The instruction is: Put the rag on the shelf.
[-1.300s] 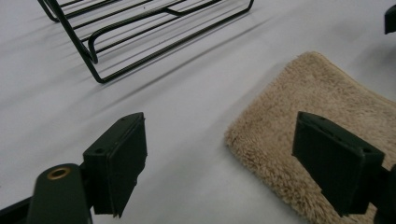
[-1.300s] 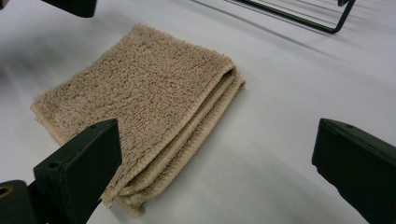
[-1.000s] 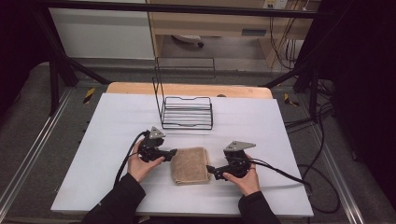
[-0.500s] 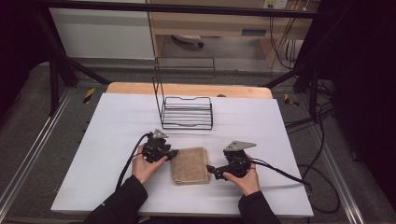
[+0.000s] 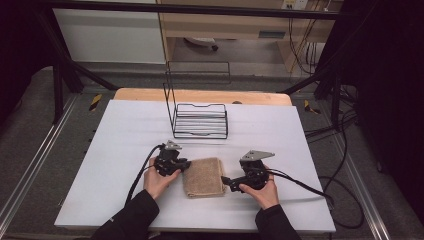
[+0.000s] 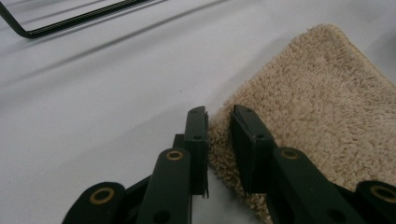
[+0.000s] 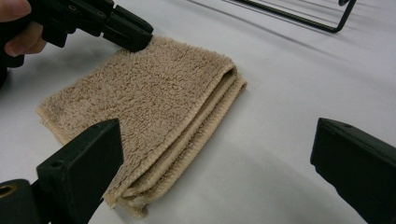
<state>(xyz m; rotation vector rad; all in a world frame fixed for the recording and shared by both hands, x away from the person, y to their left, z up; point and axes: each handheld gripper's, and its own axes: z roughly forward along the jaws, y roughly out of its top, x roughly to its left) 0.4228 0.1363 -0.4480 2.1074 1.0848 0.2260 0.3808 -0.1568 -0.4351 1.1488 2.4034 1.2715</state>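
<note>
A folded tan towel [image 5: 203, 177] lies flat on the white table [image 5: 120, 130], near the person's edge, between the two hands. The left gripper [image 5: 186, 164] has come in at the towel's left edge, and its jaws have just been closing; in the left gripper view [image 6: 218, 122] they stand a narrow gap apart with the fluffy edge of the towel caught between them. The left-hand pad touches the pile, but whether the other pad presses on it I cannot tell for sure. The right gripper [image 5: 225, 181] sits low at the towel's right side with its jaws spread wide; in the right gripper view [image 7: 212, 163] one jaw hangs over the towel's near corner and the other over bare table, gripping nothing. A black wire rack [image 5: 200, 120] stands farther back on the table, well apart from the towel.
</note>
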